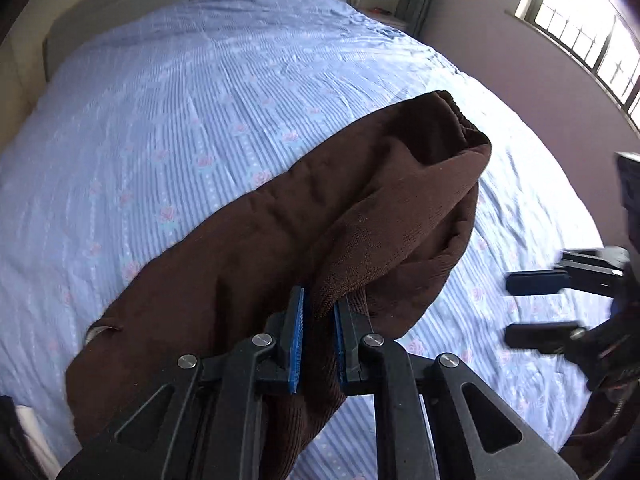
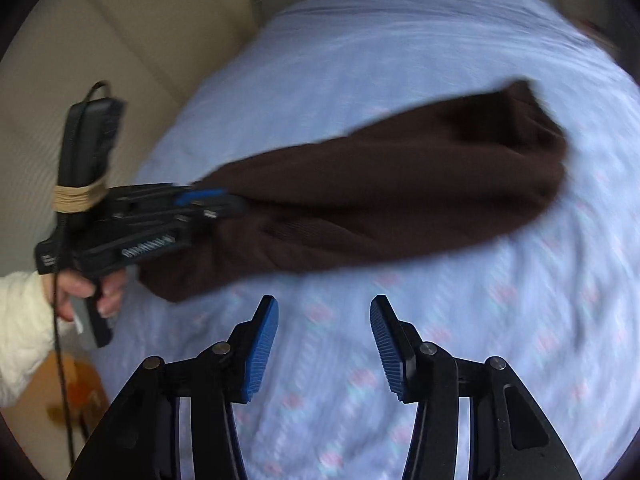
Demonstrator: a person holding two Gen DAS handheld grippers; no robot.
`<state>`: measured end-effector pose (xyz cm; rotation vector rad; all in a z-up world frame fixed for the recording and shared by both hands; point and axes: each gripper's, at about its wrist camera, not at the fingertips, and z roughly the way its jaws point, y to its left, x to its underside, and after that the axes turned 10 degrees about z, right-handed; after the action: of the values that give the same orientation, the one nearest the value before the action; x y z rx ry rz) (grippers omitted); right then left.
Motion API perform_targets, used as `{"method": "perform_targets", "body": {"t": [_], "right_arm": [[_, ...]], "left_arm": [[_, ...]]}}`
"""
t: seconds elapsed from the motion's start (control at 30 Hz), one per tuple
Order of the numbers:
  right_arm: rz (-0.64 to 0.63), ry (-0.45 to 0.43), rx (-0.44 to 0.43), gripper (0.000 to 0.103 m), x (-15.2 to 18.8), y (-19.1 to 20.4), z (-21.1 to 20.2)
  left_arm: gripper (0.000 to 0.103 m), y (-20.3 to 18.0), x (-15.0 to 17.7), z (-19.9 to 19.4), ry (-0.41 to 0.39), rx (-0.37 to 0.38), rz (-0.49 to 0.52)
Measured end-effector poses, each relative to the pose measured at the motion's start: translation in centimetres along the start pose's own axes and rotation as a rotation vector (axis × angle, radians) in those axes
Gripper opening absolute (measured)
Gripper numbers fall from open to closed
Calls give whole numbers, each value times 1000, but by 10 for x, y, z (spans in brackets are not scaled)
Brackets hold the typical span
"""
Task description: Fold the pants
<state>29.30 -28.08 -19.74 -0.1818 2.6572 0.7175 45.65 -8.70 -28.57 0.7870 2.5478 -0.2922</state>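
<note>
Your left gripper [image 1: 318, 320] is pinching a thick fold of the brown ribbed-knit pants [image 1: 320, 208], draping them over the striped floral bedsheet [image 1: 180, 100]; your right gripper [image 2: 324, 344] is hovering, ridged blue pads spread.

I see the pants [image 1: 312, 216] stretched across the bed [image 1: 180, 92], my left gripper [image 1: 318, 320] at their near end.

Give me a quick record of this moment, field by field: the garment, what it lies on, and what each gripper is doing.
garment: brown pants, bunched, one end lifted
surface: blue floral bedsheet
left gripper: shut on a fold of the pants
right gripper: open, empty, above the sheet, apart from the pants
far end of pants: resting on the sheet
image quality: right wrist view blurred
</note>
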Motion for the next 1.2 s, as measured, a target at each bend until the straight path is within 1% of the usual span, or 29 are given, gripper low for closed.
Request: {"method": "perform_targets", "body": {"t": [0.07, 0.1, 0.17, 0.27, 0.33, 0.37, 0.4, 0.47, 0.5, 0.53, 0.6, 0.63, 0.67, 0.7, 0.73, 0.77, 0.83, 0.87, 0.9, 0.97, 1.0, 1.03, 1.07, 1.1, 1.13, 1.2], "right_arm": [[-67, 39, -20, 49, -12, 13, 15], [-128, 53, -33, 49, -19, 24, 23], [-234, 85, -43, 49, -28, 41, 37], [-335, 119, -22, 49, -38, 56, 53], [-365, 151, -8, 50, -47, 61, 64], [-378, 166, -19, 55, -51, 63, 67], [-396, 215, -46, 58, -57, 65, 76], [-412, 311, -76, 65, -59, 68, 91], [-419, 349, -84, 66, -57, 67, 99], [-418, 362, -75, 66, -54, 65, 104], [-397, 377, -57, 66, -57, 61, 116], [-374, 382, -65, 65, -61, 62, 115], [-353, 377, -89, 65, -63, 64, 112], [-376, 366, -121, 65, -62, 69, 110], [-401, 356, -117, 65, -59, 71, 109], [-418, 372, -109, 66, -53, 72, 110], [-383, 419, -114, 66, -42, 62, 115], [-348, 428, -125, 65, -36, 56, 113], [-307, 421, -141, 64, -31, 49, 110], [-237, 366, -152, 56, -24, 40, 100], [-174, 321, -159, 54, -21, 34, 93], [-135, 302, -147, 50, -18, 31, 90], [-124, 288, -121, 49, -14, 33, 93], [-145, 269, -85, 48, -8, 38, 92], [-159, 259, -56, 45, -3, 41, 91], [-167, 243, -16, 36, 5, 44, 82]], "left_arm": [[15, 1, 6, -1, 9, 39, -16], [15, 2, 7, -2, 8, 49, -15], [15, 4, 8, -7, 2, 39, -10], [15, 14, 13, -9, -1, 23, -25], [15, 24, 17, -8, 0, 18, -50], [15, 27, 19, -8, -2, 18, -63], [16, 31, 20, -6, -3, 22, -78], [17, 36, 21, -3, -4, 37, -118], [17, 39, 23, -2, -7, 48, -144], [18, 39, 24, -2, -8, 58, -160], [23, 35, 27, -2, -7, 47, -152], [30, 32, 29, -5, -5, 31, -142], [36, 32, 31, -10, -15, 19, -156], [41, 35, 35, -18, -25, 10, -188], [47, 38, 39, -30, -46, 1, -224], [48, 41, 47, -44, -78, -36, -256], [56, 51, 67, -68, -100, -166, -322], [58, 59, 81, -78, -106, -209, -367], [58, 71, 99, -86, -104, -237, -433], [58, 98, 137, -92, -70, -261, -578], [58, 108, 154, -91, -44, -275, -633], [58, 114, 168, -88, -9, -300, -653], [58, 115, 173, -84, 18, -314, -634], [58, 115, 178, -77, 26, -291, -619], [58, 117, 180, -74, 18, -262, -640], [59, 129, 188, -69, -17, -198, -737]]}}
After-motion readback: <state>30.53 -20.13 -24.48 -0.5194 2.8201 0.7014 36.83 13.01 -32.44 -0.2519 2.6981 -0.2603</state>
